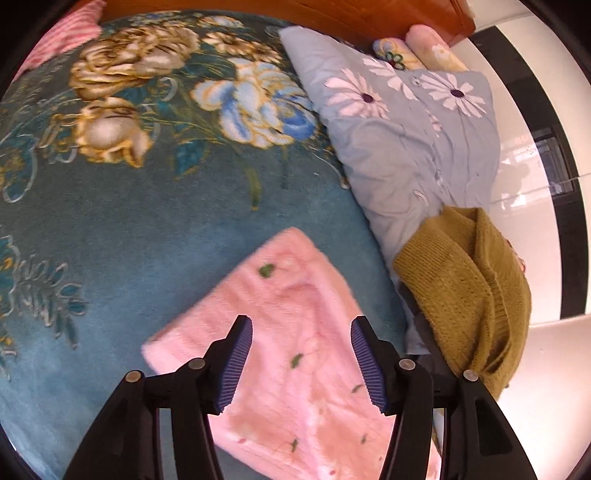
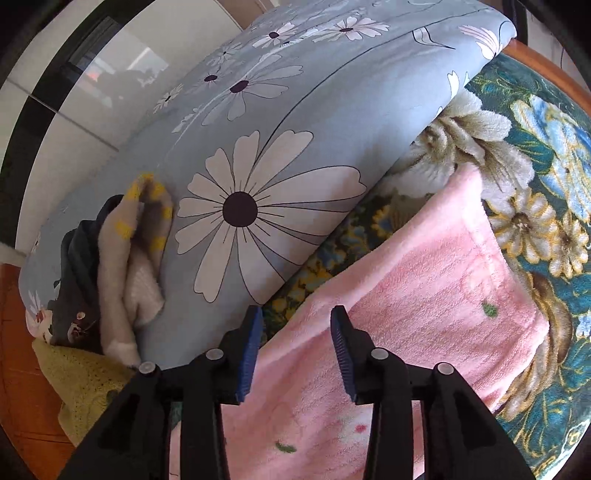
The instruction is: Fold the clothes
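Pink fleece, folded into a neat rectangle, is the landmark: the pink garment (image 1: pixel 280 332) lies flat on the teal floral blanket (image 1: pixel 122 229) that covers the bed, its edges squared in the left wrist view.

To the left of it, that view shows only bare blanket, with a pink striped cloth (image 1: pixel 70 29) at the far upper corner.

Directly over the pink garment hangs the left gripper (image 1: pixel 301 363), its jaws moderately wide and holding nothing, the ribbed blue pads clear of the fleece. In the right wrist view the right gripper (image 2: pixel 295 350) stands over the garment's edge nearest the quilt, jaws parted somewhat narrower and likewise empty. So this piece looks finished and let go.

To the right of the pink garment, the grey-blue daisy quilt (image 1: pixel 402 140) lies rolled along the bed's edge. Near the quilt's closer end sits a mustard knitted sweater (image 1: pixel 472 291), bunched and unfolded. The right wrist view shows more at that end of the quilt: a beige cloth with yellow marks (image 2: pixel 133 258) over a dark garment (image 2: pixel 77 295), both crumpled, and a yellow-green knit (image 2: pixel 81 384) below them, probably that same sweater.

My reading: one garment folded, at least three still waiting in the heap beside the quilt.
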Motion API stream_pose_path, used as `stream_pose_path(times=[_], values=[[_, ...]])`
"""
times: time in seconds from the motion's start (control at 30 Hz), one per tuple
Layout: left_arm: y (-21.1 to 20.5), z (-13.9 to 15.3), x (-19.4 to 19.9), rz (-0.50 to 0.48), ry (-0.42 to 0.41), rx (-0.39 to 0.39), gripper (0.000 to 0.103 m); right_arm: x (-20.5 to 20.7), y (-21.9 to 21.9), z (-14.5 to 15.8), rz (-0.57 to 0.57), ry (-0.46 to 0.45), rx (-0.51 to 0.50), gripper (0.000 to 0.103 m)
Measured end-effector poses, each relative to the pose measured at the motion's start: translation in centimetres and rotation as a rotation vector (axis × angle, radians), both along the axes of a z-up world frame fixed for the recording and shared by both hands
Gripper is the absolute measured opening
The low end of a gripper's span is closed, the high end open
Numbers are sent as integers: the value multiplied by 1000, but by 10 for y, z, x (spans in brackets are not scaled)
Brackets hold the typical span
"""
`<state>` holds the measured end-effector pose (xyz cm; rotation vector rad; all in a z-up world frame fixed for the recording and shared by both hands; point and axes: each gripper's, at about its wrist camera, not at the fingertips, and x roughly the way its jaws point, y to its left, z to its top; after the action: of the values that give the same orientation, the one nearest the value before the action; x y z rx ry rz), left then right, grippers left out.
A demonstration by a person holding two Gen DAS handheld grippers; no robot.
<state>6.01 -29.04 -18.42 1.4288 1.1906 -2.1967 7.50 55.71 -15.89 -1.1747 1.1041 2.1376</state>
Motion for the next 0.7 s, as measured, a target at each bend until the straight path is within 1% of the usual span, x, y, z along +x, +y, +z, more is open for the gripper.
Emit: stream_pose_path(times=[0.07,0.1,0.13,0.2,0.27,0.33,0.37,0.43,0.5,0.57,0.7], values=[[-10,-13,23,56,-40,-29,61,17,-9,16,47,37,53,49],[-14,-23,34,80,-53,-16,61,26,-13,22,69,46,82,58],[-17,-33,44,101,-62,11,61,39,-16,24,79,39,113,63],[-19,-54,58,130,-73,82,61,66,-16,20,76,9,152,64],[-18,-70,64,151,-78,133,62,95,-7,2,20,-33,120,64],[-14,-77,64,159,-70,151,61,123,5,-22,-61,-61,42,64],[-12,-78,62,154,-62,154,61,135,10,-32,-108,-66,4,64],[-9,-78,55,137,-52,153,61,151,17,-49,-181,-45,-64,64],[-9,-78,51,136,-51,146,61,157,23,-61,-226,-27,-107,64],[-11,-80,49,154,-52,158,61,154,28,-67,-253,-12,-125,64],[-10,-86,48,196,-57,178,60,147,43,-78,-344,67,-177,64]])
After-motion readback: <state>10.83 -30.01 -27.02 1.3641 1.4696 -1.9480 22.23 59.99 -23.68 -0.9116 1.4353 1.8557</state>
